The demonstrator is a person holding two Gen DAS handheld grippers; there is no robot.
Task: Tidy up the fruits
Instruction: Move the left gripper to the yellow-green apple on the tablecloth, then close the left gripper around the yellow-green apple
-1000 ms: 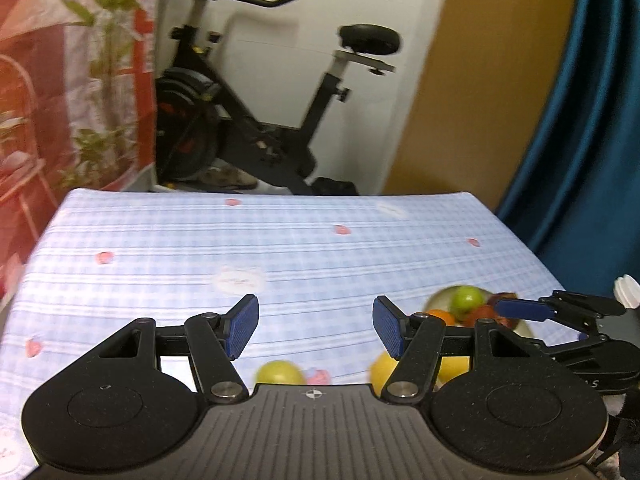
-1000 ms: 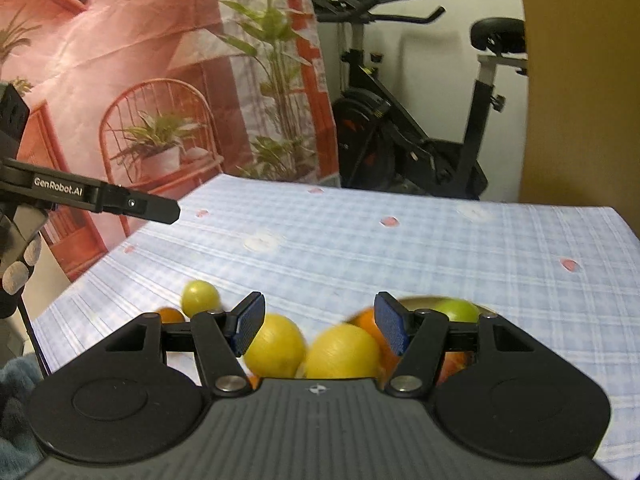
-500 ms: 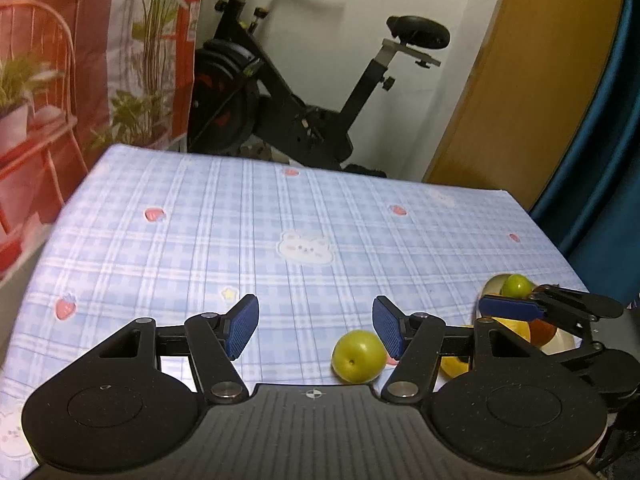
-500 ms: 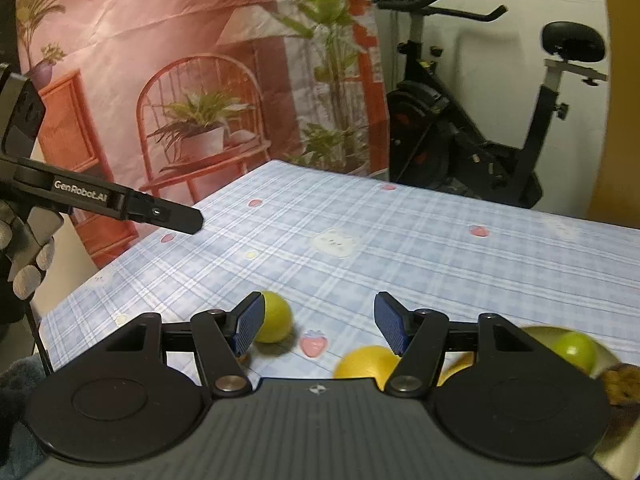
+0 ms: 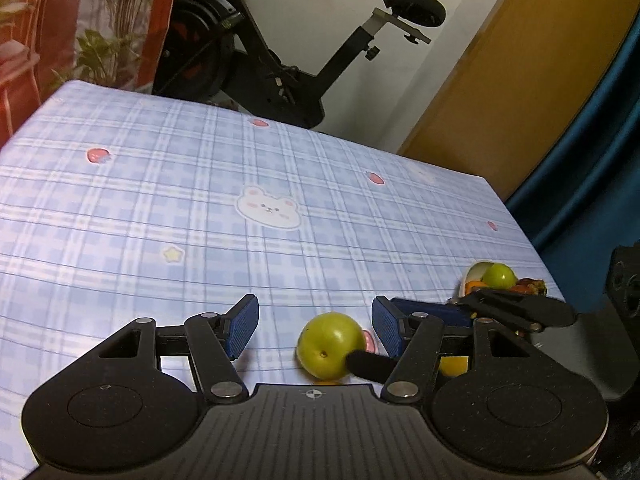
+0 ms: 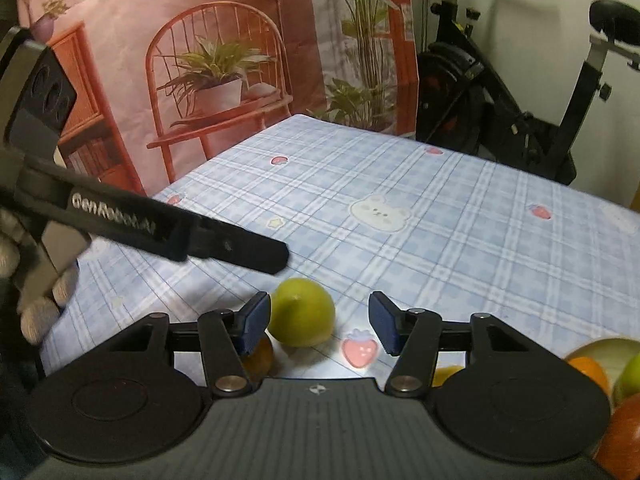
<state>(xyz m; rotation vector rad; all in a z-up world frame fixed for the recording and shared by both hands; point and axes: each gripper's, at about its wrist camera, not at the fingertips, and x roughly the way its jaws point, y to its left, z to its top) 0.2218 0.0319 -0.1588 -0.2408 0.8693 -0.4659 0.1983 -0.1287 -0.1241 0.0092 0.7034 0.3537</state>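
Observation:
A loose green fruit (image 5: 327, 345) lies on the blue checked tablecloth (image 5: 200, 184). It sits between the open fingers of my left gripper (image 5: 314, 324), nearer the right pad. In the right wrist view the same green fruit (image 6: 301, 312) lies between the fingers of my open right gripper (image 6: 318, 322), close to the left pad. An orange fruit (image 6: 258, 356) lies partly hidden behind that pad. A plate (image 5: 474, 270) at the right holds a green fruit (image 5: 498, 276) and orange and red fruits. Both grippers are empty.
A yellow fruit (image 5: 452, 366) lies behind my left gripper's right finger. The plate's fruits (image 6: 616, 376) show at the right edge of the right wrist view. The left gripper's arm (image 6: 160, 232) crosses that view. An exercise bike (image 5: 280, 60) stands beyond the table.
Both grippers have tilted down and moved toward the loose green fruit, which now lies between the fingers of each. Both stay open.

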